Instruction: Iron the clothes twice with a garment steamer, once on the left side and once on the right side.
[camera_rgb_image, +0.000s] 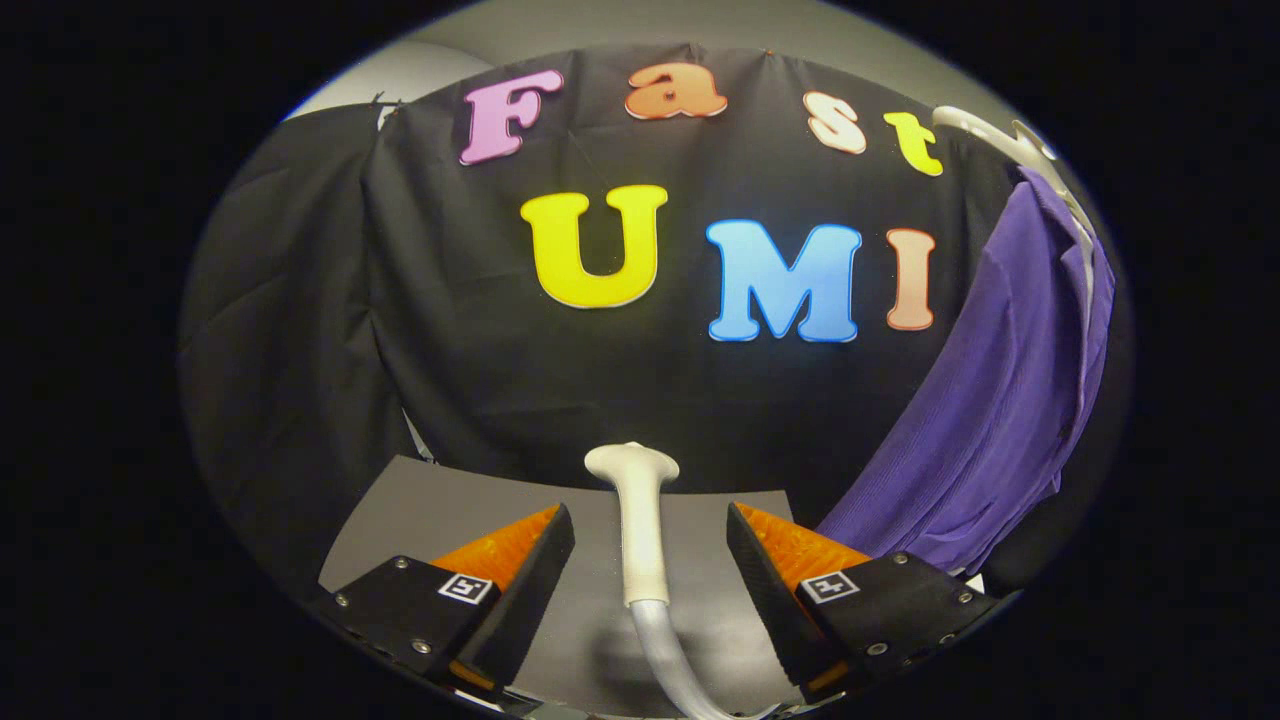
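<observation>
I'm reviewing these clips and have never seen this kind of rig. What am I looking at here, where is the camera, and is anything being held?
The camera rides on a hand-held two-finger gripper and looks forward along its fingers. The fingers stand open. Between them, untouched, lies the white garment steamer head with its hose, on a grey table. Beyond the fingers, to one side, a purple shirt hangs on a white hanger against the black cloth wall. Nothing is held yet.
</observation>
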